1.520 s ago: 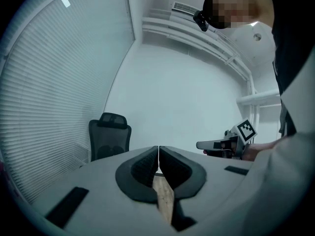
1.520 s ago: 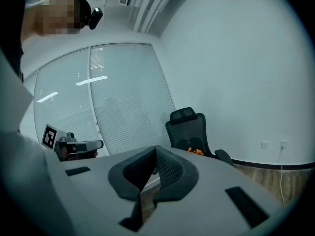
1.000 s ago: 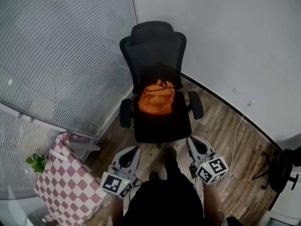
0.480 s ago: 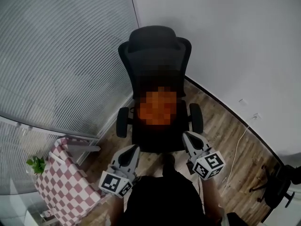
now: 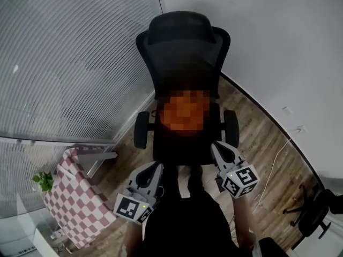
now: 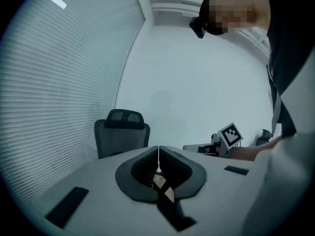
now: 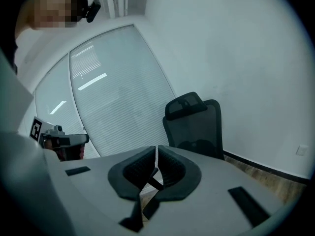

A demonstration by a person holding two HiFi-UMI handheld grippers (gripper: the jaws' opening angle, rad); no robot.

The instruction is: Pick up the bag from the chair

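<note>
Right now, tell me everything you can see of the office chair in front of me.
The office chair is black, with a tall backrest that looks like mesh, a curved headrest and two padded armrests. It stands upright on the wood floor, facing you, in the corner between the blinds and the white wall. An orange bag lies on its seat. The left hand-held gripper and right hand-held gripper stop short of it, not touching.

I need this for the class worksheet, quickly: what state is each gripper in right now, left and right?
Left gripper: closed, jaws together, holding nothing.
Right gripper: closed, jaws together, holding nothing.
</note>
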